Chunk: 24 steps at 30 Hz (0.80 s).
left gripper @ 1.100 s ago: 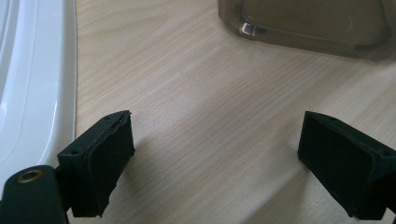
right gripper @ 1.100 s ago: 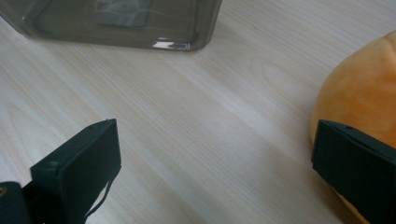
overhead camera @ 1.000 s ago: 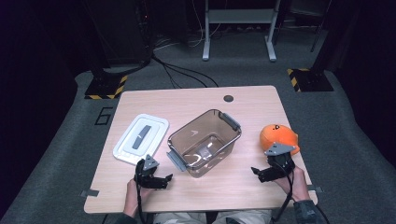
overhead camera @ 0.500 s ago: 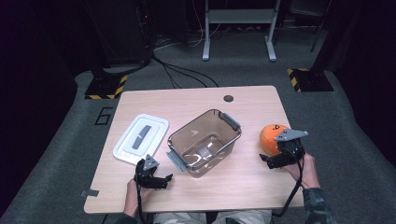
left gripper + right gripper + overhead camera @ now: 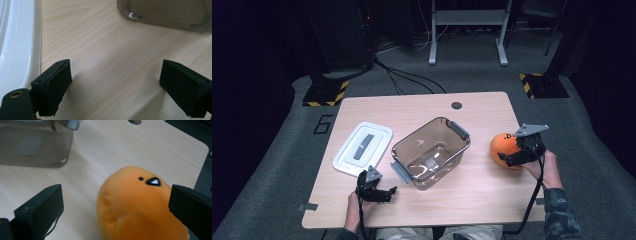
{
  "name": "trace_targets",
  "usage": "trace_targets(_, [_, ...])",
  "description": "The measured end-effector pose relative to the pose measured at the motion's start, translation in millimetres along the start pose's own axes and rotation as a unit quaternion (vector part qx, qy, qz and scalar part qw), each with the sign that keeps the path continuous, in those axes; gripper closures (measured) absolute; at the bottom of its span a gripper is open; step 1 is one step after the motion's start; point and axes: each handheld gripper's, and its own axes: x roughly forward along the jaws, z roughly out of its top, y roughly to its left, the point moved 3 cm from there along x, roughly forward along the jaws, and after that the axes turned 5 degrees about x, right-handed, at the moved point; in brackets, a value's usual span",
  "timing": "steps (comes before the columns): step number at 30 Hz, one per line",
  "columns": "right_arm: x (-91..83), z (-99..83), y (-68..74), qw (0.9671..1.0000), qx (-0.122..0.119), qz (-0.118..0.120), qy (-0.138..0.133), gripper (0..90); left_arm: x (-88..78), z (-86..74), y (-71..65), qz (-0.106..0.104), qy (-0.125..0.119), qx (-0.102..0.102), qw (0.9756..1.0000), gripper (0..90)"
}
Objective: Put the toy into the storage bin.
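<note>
I am working over a pale wood-grain table (image 5: 472,200), and the biggest thing on it is the clear brownish plastic storage box with grey clip handles (image 5: 432,152), standing open and apparently empty at the middle. To its left lies the box's flat white rectangular lid with a grey centre grip (image 5: 363,148), top side up and apart from the box. At the right edge sits the round orange plush toy with a small black-and-white beak and a dot eye (image 5: 140,205), resting on the table, well apart from the box.

My right gripper (image 5: 513,159) is at the toy. In the right gripper view the jaws stand wide with the plush between them; the right jaw looks to be against its side, though I cannot tell for sure, and the left jaw is clearly off it. I judge this the reach-and-grasp step, with the toy not yet gripped. The next move calls for settling the jaws around the toy's middle, squeezing enough to hold soft stuffing, then lifting it clear and carrying it over the box rim.

My left gripper (image 5: 384,192) rests near the front edge between lid and box, jaws spread wide over bare wood, holding nothing.

For writing, I read a large "6" marked on the grey floor (image 5: 324,123) left of the table; the box and lid show no readable label.
</note>
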Motion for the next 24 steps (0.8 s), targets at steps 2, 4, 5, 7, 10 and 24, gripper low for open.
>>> trace_targets(2, [0.0,2.4,-7.4,1.0,0.009,0.0,0.003,0.0,0.0,0.0,0.0,0.0,0.0,0.0,1.0,10.3])
trace_targets(4, [1.1,4.8,-14.0,0.9999,0.013,0.001,0.005,0.0,-0.1,0.0,0.1,0.0,0.0,0.001,1.0,10.3])
trace_targets(5, [2.0,5.5,-16.5,0.9999,0.013,0.002,0.01,0.0,0.0,0.0,0.1,0.0,0.0,0.0,1.0,10.3])
trace_targets(7, [5.2,6.4,-21.4,0.9997,0.016,0.002,0.016,0.0,0.0,0.0,0.1,0.0,0.0,0.0,1.0,10.3])
trace_targets(10, [11.2,6.3,-29.3,0.9993,0.029,0.007,0.024,0.0,0.0,0.0,0.0,0.0,0.0,0.0,1.0,10.3])
trace_targets(24, [37.6,-7.7,-55.0,0.995,0.07,0.025,0.066,0.0,0.0,0.0,0.0,0.0,0.0,0.0,1.0,10.3])
